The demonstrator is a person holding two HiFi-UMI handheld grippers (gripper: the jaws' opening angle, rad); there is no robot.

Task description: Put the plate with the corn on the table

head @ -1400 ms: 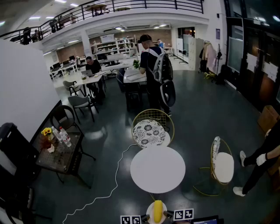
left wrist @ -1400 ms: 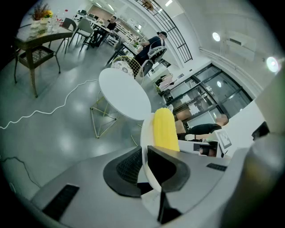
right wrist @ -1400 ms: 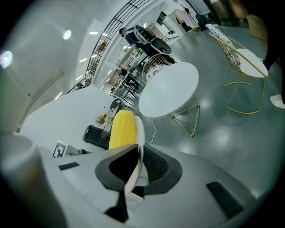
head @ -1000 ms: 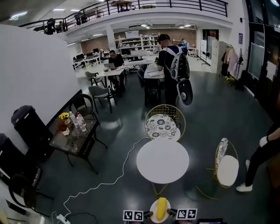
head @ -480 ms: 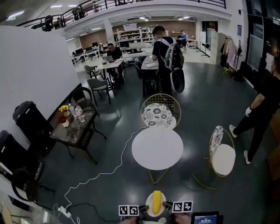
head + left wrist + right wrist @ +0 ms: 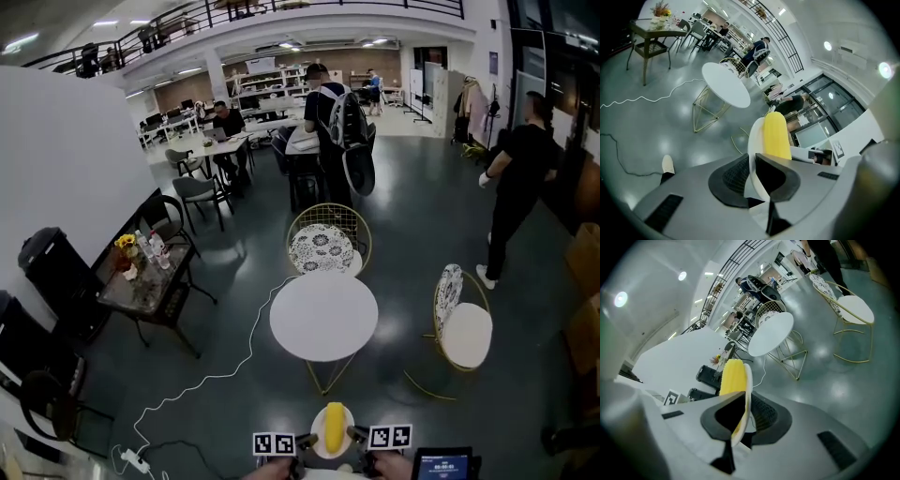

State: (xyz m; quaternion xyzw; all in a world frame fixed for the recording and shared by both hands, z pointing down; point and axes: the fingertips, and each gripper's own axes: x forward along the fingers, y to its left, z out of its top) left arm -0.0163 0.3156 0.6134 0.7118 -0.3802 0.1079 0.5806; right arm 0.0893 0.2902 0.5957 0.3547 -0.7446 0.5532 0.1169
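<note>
Yellow corn cob (image 6: 334, 425) lies on a small round white plate (image 6: 319, 445) held in the air, its rim clamped on opposite sides by the left hand-held gripper (image 6: 757, 178) and the right hand-held gripper (image 6: 740, 416). A round white worktop (image 6: 323, 316) stands ahead, well apart.

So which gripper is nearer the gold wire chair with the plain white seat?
Right. The right gripper holds the white plate's rim on the chair's side; the left gripper holds the far rim.
</note>
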